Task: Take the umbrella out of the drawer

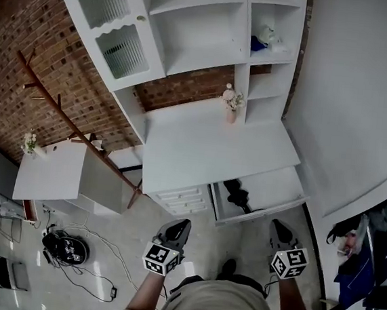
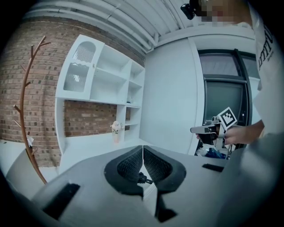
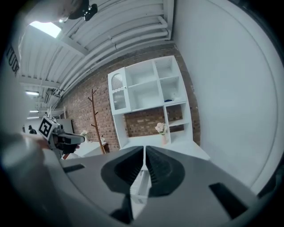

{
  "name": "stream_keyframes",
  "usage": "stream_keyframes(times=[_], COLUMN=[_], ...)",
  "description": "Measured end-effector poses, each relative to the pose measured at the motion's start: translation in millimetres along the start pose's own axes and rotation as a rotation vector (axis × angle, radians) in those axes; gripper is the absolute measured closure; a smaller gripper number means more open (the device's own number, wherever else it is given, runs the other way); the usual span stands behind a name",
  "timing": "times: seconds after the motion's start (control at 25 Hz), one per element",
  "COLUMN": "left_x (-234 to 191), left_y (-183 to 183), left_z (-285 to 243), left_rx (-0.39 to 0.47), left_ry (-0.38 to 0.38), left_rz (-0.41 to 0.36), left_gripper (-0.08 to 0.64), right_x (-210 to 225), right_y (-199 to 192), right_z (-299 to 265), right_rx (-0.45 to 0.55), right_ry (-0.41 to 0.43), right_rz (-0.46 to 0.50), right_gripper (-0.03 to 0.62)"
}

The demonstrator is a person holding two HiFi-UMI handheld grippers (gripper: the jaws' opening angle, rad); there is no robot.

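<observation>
Left gripper (image 1: 180,223) and right gripper (image 1: 278,226), jaws shut and empty, short of open drawer (image 1: 264,208); black umbrella (image 1: 237,193) inside, ahead between both.

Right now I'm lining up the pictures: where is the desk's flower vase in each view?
Head view: flower vase, above centre.
Left gripper view: flower vase, left of centre.
Right gripper view: flower vase, just right of centre.
Shared landmark: wooden coat rack, left of it.
</observation>
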State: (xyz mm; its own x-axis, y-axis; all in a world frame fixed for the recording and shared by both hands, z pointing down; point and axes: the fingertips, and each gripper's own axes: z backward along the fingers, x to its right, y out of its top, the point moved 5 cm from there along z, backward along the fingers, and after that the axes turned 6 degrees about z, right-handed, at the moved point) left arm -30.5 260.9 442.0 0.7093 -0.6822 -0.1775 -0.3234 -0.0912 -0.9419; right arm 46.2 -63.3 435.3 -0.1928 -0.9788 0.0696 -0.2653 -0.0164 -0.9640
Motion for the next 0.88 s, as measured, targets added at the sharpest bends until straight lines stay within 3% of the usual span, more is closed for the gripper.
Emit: stream_keyframes(times=[0.2, 0.44, 0.88], left_x=[7, 14, 21], left_y=[-5, -2, 7], left_z=[-16, -37, -79], left_rx=[-0.016, -0.032, -0.077], left_ry=[0.021, 0.017, -0.062], left_rz=[0.027, 0.007, -0.067], left_gripper=[0.535, 0.535, 0.535], right_x=[12, 33, 54], right_y=[-7, -6, -8], right_z=[-15, -19, -25], right_rx=[-0.009, -0.013, -0.03], right_ry=[0.034, 0.03, -0.002], right_rz=[-0.01, -0.014, -0.026], right_gripper=[0.558, 0.558, 0.558])
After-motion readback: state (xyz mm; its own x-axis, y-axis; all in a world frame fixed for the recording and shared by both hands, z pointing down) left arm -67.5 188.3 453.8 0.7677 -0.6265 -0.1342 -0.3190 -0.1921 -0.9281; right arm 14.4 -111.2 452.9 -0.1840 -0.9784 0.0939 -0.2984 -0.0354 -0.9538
